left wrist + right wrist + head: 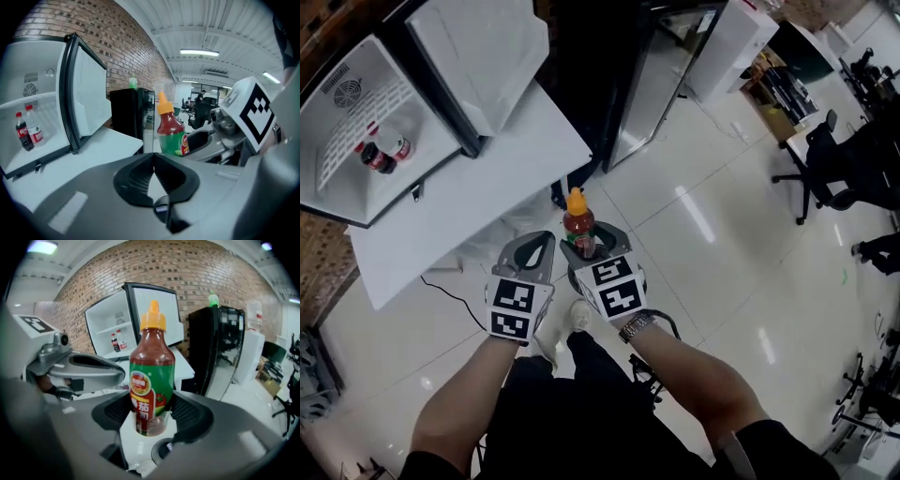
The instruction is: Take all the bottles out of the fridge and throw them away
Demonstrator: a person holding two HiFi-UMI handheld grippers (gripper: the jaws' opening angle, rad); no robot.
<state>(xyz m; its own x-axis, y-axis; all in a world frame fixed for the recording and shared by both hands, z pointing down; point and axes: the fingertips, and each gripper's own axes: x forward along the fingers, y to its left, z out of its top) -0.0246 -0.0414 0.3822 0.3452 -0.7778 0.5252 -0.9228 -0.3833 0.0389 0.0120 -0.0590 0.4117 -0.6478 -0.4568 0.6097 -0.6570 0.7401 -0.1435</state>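
The sauce bottle [151, 380], red with an orange cap and a green label, stands upright in the right gripper [586, 246], whose jaws are spread wide and press on its lower body from both sides. It is held outside the fridge [356, 112], above the pale tiled floor [703, 234] near the corner of the white table [487, 187]. Just beside it, the left gripper [153, 161] has its jaws brought together at the tips with nothing between them. Two more bottles, a dark cola bottle [22, 132] and a clear bottle [33, 126] with a red label, stand side by side on the shelf inside the white fridge, whose door [478, 56] hangs open. The fridge sits on the table. A black cabinet [133, 112] stands beyond it, with a green bottle [133, 82] on top.
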